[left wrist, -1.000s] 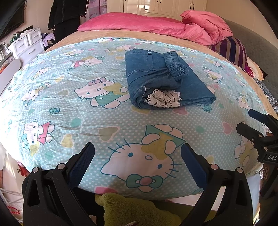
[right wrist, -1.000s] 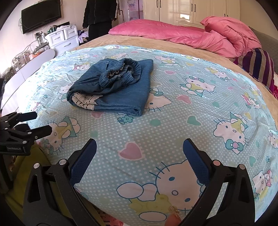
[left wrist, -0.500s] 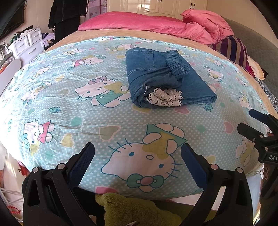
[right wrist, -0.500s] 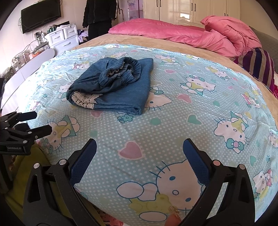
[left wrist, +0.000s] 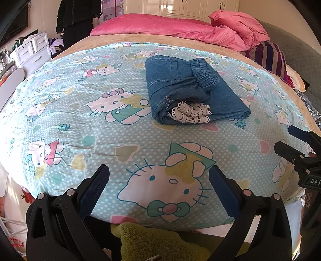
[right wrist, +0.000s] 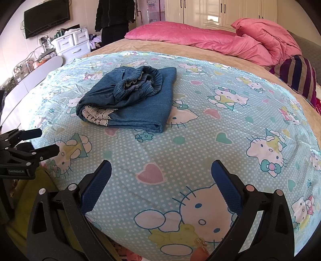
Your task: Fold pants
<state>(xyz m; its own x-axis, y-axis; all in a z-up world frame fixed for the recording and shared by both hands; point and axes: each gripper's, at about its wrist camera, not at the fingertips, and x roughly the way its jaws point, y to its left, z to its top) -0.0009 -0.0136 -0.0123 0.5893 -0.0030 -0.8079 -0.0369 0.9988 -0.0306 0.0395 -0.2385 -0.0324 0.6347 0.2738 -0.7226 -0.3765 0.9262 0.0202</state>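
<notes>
Blue denim pants [left wrist: 190,92] lie folded in a compact bundle on the Hello Kitty sheet [left wrist: 80,124], with white lace hems showing at the near end and the elastic waistband on top. They also show in the right wrist view [right wrist: 130,100]. My left gripper [left wrist: 159,180] is open and empty, held back near the bed's front edge. My right gripper [right wrist: 161,176] is open and empty, also well short of the pants. Each gripper appears at the edge of the other's view, the right one [left wrist: 301,152] and the left one [right wrist: 30,148].
A pink duvet [left wrist: 180,28] and a striped cushion [left wrist: 268,58] lie at the bed's far end. White drawers [right wrist: 70,44] and a person in black [right wrist: 114,18] stand at the far left. A green plush [left wrist: 160,243] lies below the bed's front edge.
Both grippers stay open and nearly still. The left wrist view has drifted very slightly, so the pants sit a little lower in frame.
</notes>
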